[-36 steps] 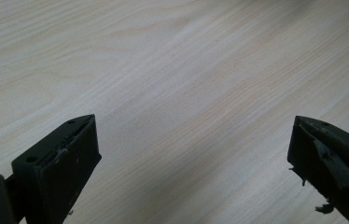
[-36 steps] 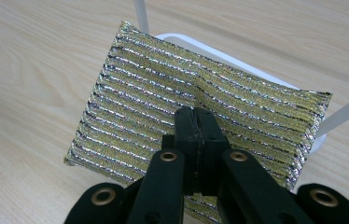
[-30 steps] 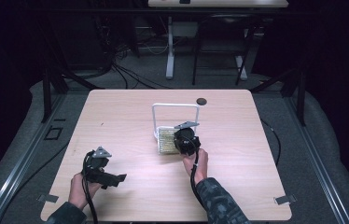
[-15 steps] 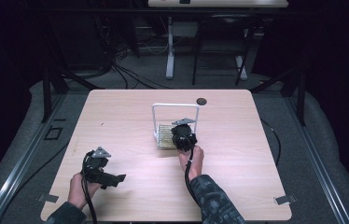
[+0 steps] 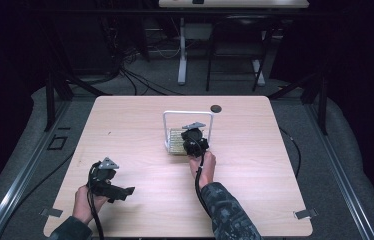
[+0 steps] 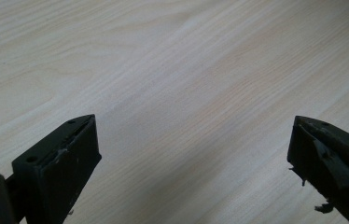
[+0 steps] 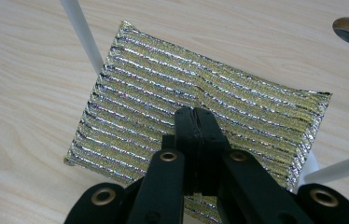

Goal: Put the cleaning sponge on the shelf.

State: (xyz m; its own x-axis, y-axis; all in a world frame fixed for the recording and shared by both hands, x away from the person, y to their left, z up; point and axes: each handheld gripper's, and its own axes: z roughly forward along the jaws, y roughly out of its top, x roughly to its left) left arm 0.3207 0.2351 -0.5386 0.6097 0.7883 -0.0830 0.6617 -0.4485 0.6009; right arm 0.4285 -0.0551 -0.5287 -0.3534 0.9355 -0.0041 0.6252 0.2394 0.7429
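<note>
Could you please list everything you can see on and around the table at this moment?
Scouring pad: one, gold and silver ribbed, lying flat at the table's middle, at the foot of the white frame.
White frame: one, white tube, upright over the pad.
Table: one, light wood.
Hole: one, dark, round, near the table's far edge.
Second table: one, light top, farther back.
Cables: several, black, on the floor beyond the table.
Left gripper: one, black, jaws wide apart over bare wood, near left corner.
Right gripper: one, black, jaws closed together over the pad.
</note>
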